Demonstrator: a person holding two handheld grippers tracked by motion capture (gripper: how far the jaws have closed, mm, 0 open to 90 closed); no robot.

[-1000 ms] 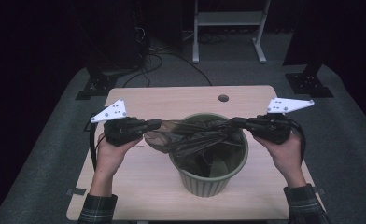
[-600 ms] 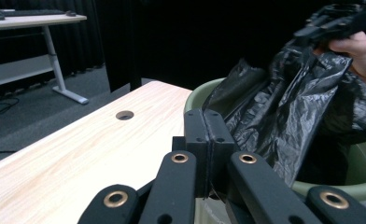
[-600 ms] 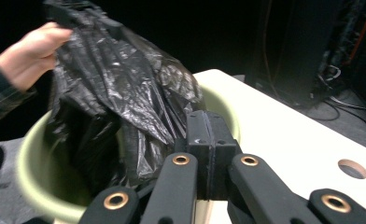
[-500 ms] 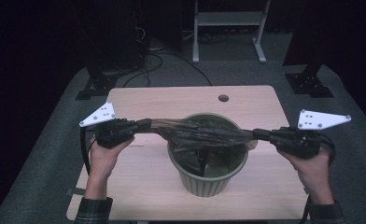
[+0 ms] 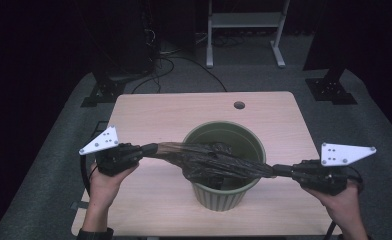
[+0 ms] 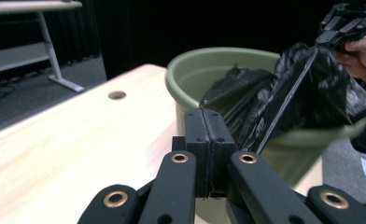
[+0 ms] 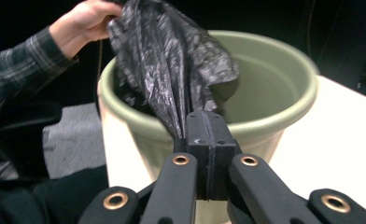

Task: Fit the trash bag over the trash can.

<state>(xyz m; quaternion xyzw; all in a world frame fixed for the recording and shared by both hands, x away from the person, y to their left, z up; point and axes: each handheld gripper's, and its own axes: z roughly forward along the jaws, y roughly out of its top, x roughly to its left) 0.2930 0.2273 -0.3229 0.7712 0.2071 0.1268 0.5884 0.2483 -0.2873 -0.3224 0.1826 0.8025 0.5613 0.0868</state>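
Both claws are clamped on the black bag [image 5: 211, 162]: left claw [image 5: 151, 148] and right claw [image 5: 276, 170] hold opposite edges, stretching it between them across the green bin [image 5: 249, 142] for lining.

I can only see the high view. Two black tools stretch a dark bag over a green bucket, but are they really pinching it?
Observer: Yes. In the left gripper view the left gripper has its jaws pressed together, with the black bag running out from between them.
Operator: And the other one?
Observer: Same. In the right gripper view the right gripper is closed on a gathered edge of the bag.
Operator: Is the bag down inside the bucket?
Observer: Partly. The right gripper view shows it dipping past the rim of the green bucket, whose far inner wall is bare.
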